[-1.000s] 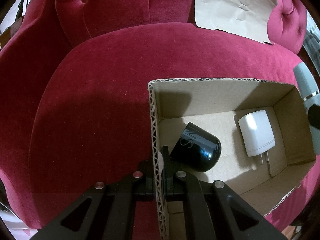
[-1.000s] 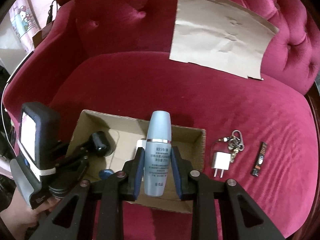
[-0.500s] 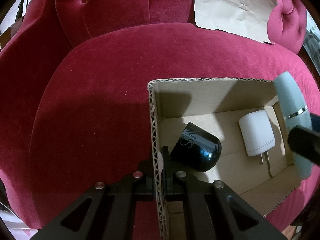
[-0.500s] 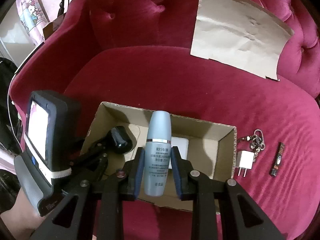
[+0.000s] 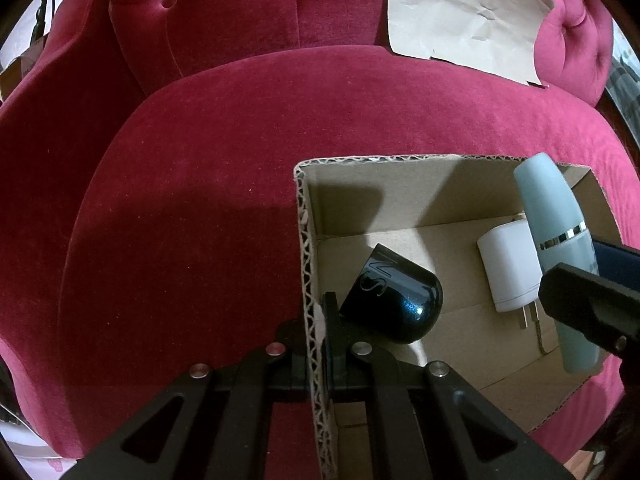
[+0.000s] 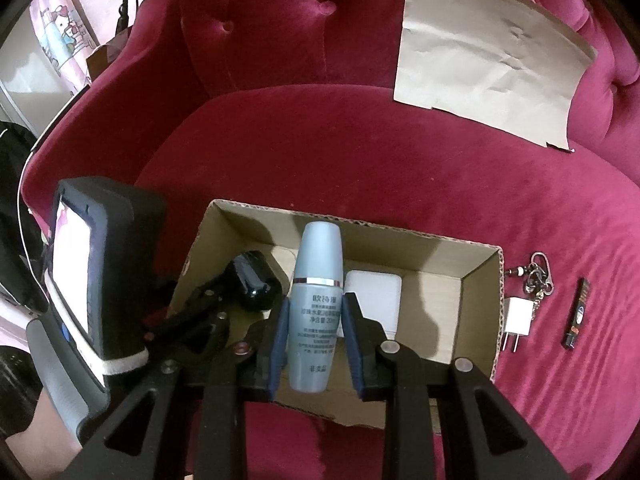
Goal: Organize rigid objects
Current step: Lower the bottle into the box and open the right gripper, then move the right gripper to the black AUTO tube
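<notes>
An open cardboard box (image 6: 480,312) (image 5: 400,184) sits on a red velvet sofa seat. My left gripper (image 5: 318,320) is shut on the box's left wall. Inside lie a black rounded cap (image 5: 394,304) (image 6: 254,280) and a white charger (image 5: 508,270) (image 6: 374,294). My right gripper (image 6: 316,332) is shut on a pale blue bottle (image 6: 318,304) (image 5: 554,248) with a silver band, held above the box's inside, cap pointing away. In the left wrist view the bottle hangs over the box's right part, partly covering the charger.
On the seat right of the box lie a small white plug (image 6: 518,320), a bunch of keys (image 6: 538,276) and a thin black stick (image 6: 576,314). A brown paper sheet (image 6: 488,52) leans on the backrest. A person's hand (image 6: 32,440) holds the left gripper's handle.
My right gripper has carried the blue bottle leftward, from the box's right edge to over its inside. The left gripper and the box have stayed still.
</notes>
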A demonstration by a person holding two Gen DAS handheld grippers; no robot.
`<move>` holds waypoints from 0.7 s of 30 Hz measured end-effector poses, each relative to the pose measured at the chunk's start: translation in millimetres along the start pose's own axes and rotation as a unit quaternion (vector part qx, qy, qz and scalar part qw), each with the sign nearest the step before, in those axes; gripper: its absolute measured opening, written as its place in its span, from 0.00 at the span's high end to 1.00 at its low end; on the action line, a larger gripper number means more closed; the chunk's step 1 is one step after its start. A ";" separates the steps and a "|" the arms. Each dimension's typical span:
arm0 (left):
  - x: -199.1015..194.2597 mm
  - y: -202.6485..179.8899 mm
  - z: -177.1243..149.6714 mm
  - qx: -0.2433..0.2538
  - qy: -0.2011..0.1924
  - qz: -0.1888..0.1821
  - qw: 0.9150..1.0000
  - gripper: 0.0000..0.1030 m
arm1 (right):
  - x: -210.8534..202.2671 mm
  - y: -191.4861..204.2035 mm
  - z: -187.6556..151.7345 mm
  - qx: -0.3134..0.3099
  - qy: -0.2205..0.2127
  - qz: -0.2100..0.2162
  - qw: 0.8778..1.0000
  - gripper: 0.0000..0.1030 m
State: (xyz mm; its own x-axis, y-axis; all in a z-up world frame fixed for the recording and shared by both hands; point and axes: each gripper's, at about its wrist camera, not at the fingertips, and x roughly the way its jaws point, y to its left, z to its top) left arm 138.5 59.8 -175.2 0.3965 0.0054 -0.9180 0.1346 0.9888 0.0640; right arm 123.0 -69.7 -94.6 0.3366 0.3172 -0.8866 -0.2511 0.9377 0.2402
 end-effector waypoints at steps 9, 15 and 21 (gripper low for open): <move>-0.9 -0.9 -2.0 0.001 -0.002 0.001 1.000 0.96 | -8.1 -13.1 -0.1 0.011 -0.026 -0.019 0.999 0.08; -1.0 -1.7 -3.3 0.001 -0.002 0.001 1.000 0.96 | -8.1 -15.4 2.1 0.012 -0.026 -0.035 0.999 0.00; -1.1 -1.9 -3.7 0.002 -0.002 0.002 1.000 0.96 | -10.3 -15.5 0.1 0.003 -0.026 -0.035 0.999 0.00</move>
State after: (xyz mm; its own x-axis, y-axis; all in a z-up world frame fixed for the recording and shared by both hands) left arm 134.5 58.5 -175.8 0.4013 0.0089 -0.9159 0.1361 0.9883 0.0692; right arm 123.5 -87.5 -89.2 0.4000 0.2568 -0.8798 -0.2188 0.9590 0.1804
